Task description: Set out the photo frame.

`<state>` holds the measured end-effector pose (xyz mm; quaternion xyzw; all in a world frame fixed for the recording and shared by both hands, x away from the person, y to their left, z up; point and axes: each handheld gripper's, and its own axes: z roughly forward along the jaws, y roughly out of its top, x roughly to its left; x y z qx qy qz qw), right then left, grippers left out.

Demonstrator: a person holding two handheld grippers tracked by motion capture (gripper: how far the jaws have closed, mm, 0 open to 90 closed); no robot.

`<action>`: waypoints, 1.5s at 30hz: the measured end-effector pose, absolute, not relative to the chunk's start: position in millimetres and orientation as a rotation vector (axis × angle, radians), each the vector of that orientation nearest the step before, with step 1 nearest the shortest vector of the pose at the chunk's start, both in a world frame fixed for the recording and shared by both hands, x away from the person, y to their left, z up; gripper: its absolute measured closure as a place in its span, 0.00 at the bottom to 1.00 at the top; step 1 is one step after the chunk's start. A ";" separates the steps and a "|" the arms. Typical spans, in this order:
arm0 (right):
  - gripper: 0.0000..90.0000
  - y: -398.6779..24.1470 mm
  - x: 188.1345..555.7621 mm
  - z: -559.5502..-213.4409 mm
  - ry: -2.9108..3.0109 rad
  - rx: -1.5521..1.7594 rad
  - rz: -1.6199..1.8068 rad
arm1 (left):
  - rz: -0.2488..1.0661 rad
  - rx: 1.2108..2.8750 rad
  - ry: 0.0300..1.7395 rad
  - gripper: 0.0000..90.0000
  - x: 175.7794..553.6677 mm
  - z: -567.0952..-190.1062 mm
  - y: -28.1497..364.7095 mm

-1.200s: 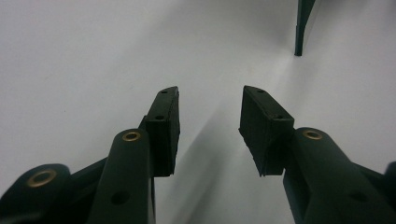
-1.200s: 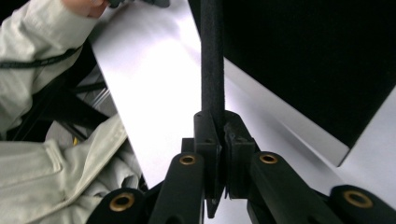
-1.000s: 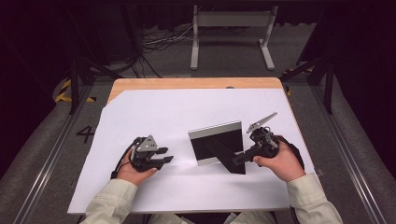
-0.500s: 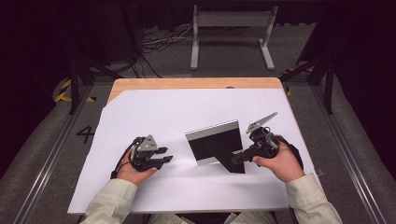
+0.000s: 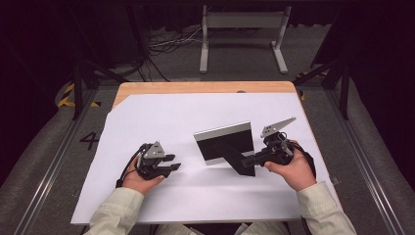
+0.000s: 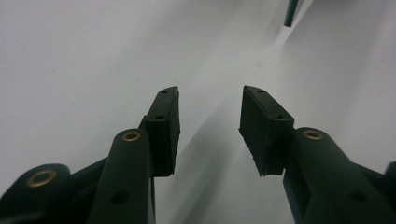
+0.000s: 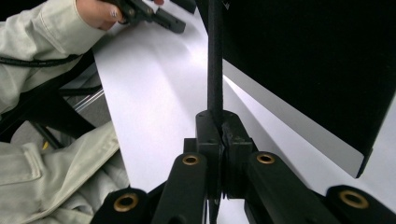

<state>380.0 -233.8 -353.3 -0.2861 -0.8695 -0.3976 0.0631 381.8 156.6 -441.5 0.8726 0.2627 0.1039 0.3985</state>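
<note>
right hand-held gripper (image 7: 218,135) clamped on frame stand (image 7: 215,56) | left hand-held gripper (image 6: 210,126) jaws apart, resting on table (image 5: 161,117)

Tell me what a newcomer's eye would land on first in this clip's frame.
The black picture frame with its silver edge, standing right of centre on the white sheet, draws the eye first. The right gripper is shut on the frame's black back stand, which runs thin and upright between its jaws in the right gripper view. The left gripper rests open on the sheet to the frame's left, holding nothing.
</note>
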 end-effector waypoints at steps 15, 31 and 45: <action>0.98 -232.9 382.4 -367.5 -2.750 -0.811 -1.421 | 0.256 2.203 0.666 0.65 381.6 -441.3 156.7; 0.98 -230.9 383.3 -383.4 -2.957 -0.673 -1.342 | 0.260 2.200 0.656 0.64 381.4 -440.8 156.7; 0.98 -236.5 380.4 -389.0 -3.030 -0.553 -1.302 | 0.256 2.200 0.651 0.64 382.7 -440.4 155.2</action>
